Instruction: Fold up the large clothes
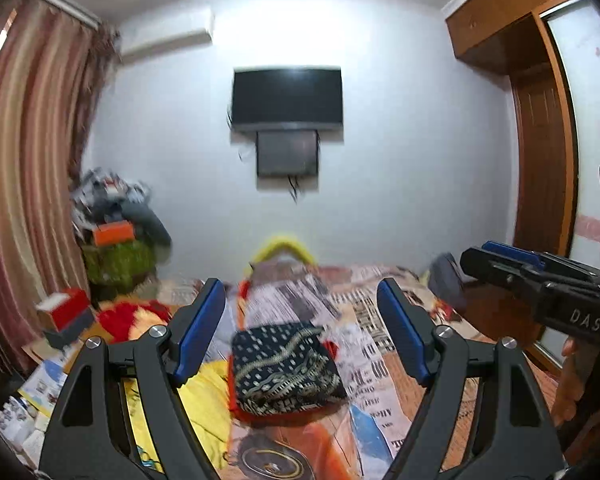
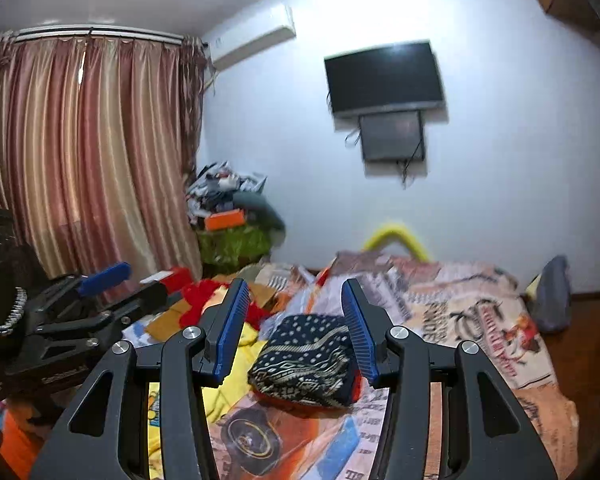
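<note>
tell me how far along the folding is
Done: the dark patterned garment lies folded in a neat block on the bed. In hand: nothing; the left gripper and right gripper are both open and empty. Left: the red and yellow clothes lie unfolded alongside.

Surface and material notes, bedroom scene

We record the folded garment [image 1: 286, 368] as soft woven cloth, dark navy with a pale printed pattern, matt. The bed cover [image 1: 384, 376] beneath it reads as thin printed cloth, matt and creased. Left gripper [image 1: 300, 332] and right gripper [image 2: 296, 328]: matt black plastic frames, bright metal pivot pins, ribbed blue pads [image 2: 232, 332] with a dull finish. Curtain [image 2: 92, 152]: striped cloth with a satin sheen. Wardrobe [image 1: 540, 160]: brown wood, semi-gloss. Television [image 1: 287, 96]: glossy black screen. Wall [image 1: 412, 160]: smooth matt paint.
</note>
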